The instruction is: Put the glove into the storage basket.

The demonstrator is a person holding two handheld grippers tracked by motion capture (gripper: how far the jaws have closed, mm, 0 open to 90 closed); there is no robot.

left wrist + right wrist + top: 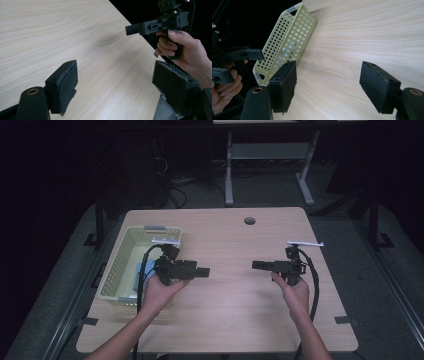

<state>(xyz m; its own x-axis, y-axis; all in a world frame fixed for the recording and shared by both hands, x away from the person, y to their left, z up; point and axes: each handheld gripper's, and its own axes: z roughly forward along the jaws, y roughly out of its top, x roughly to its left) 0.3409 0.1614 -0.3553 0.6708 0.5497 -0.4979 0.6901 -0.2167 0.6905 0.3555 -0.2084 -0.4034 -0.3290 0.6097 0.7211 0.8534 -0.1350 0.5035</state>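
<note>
A wooden tabletop [235, 310] carries a pale green basket [116, 270] with many small holes, which stands along its left edge and reaches almost to the far left corner. Something light blue [139, 275] lies inside the basket, near its right wall; what it is cannot be told. The left gripper [202, 272] is held above the tabletop just beside the right wall of the basket, with its jaws pointing to the right, toward the middle of the tabletop. In the left gripper view its two jaws stand wide apart with only bare wood between them, and they hold nothing. The right gripper [258, 265] is held over the right half of the tabletop, well apart from the basket, and its jaws point to the left, toward the other gripper. In the right gripper view its jaws are also spread wide and hold nothing, and the basket appears beyond the left jaw. The two grippers face each other across a bare part of the tabletop. A round hole [249, 220] is near the far edge.
</note>
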